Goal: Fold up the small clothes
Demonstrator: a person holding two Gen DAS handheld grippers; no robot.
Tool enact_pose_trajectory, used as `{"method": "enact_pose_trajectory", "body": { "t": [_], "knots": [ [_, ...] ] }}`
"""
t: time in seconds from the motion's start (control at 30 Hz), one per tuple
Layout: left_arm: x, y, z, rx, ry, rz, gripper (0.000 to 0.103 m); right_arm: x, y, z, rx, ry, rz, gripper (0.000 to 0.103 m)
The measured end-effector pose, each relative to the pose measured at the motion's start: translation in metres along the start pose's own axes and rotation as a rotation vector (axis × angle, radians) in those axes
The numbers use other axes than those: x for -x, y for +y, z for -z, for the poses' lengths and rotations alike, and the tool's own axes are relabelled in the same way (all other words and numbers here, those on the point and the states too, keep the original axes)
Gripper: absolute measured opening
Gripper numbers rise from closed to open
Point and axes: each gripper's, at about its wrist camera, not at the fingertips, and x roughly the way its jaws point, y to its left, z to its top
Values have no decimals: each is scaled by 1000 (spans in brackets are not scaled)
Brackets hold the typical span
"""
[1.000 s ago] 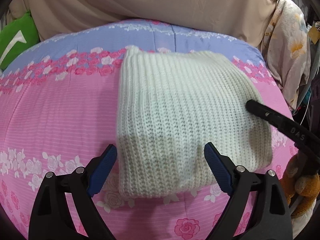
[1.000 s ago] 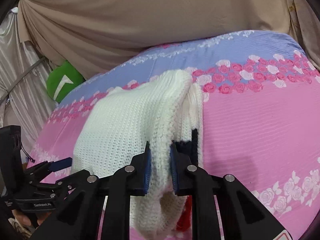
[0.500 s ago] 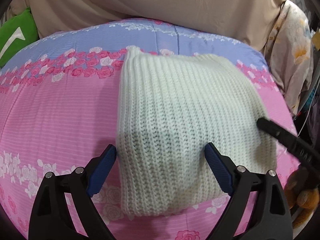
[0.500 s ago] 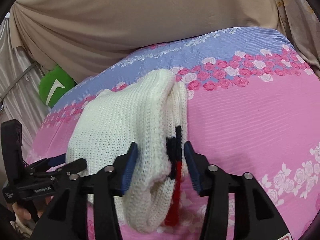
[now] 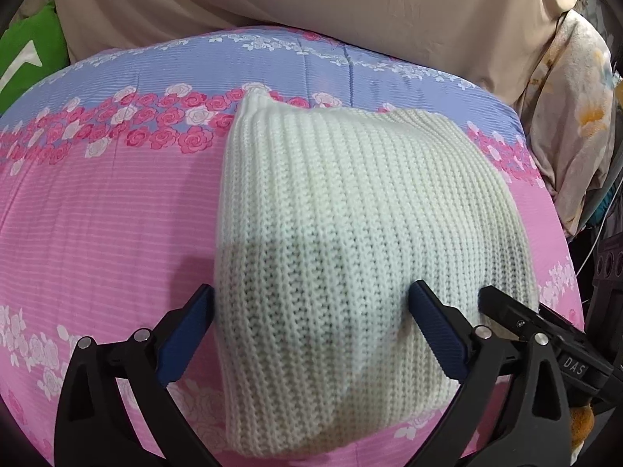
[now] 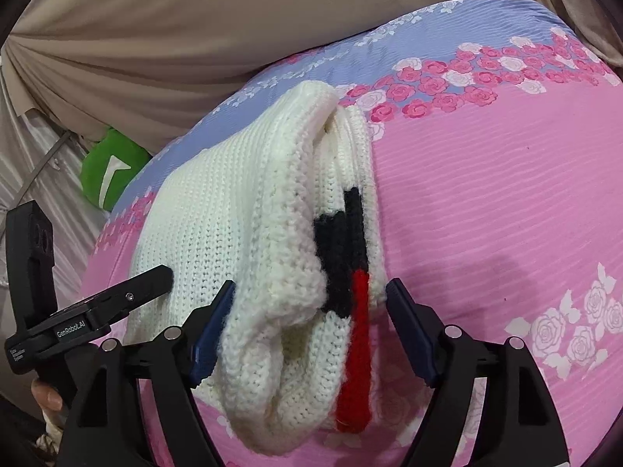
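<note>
The folded white knit sweater (image 5: 350, 241) lies mid-frame on the floral bedspread (image 5: 97, 214), as both the left gripper (image 5: 311, 327) and right gripper (image 6: 311, 319), jaws just spread apart, straddle its near edge unclamped, apparently releasing the finished fold.

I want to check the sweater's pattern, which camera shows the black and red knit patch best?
The right wrist view: the black and red patch shows along the folded white sweater's open edge. The left wrist view shows only the sweater's plain white top.
</note>
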Motion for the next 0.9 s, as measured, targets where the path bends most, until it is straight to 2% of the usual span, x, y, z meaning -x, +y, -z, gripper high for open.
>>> {"method": "enact_pose_trajectory", "body": {
  "t": [0.17, 0.27, 0.4, 0.53, 0.67, 0.73, 0.9],
  "knots": [
    [8, 12, -5, 32, -28, -11, 96, -5, 3, -7, 14, -1, 5, 79],
    [10, 19, -6, 37, -29, -17, 96, 2, 10, -10, 37, -25, 52, 79],
    [14, 17, -4, 9, -36, -29, 96, 12, 21, -17, 110, -65, 151, 79],
    [17, 10, -3, -33, -51, -61, 96, 12, 28, -20, 141, -62, 170, 79],
    [16, 9, -4, -38, -51, -62, 96, 9, 24, -24, 138, -53, 182, 79],
    [11, 14, -4, -26, -31, -31, 96, 2, 13, -25, 115, -26, 149, 79],
    [-11, 30, -6, 54, 39, 120, 98, -13, -11, -22, -13, 36, -31, 79]
  ]
}}
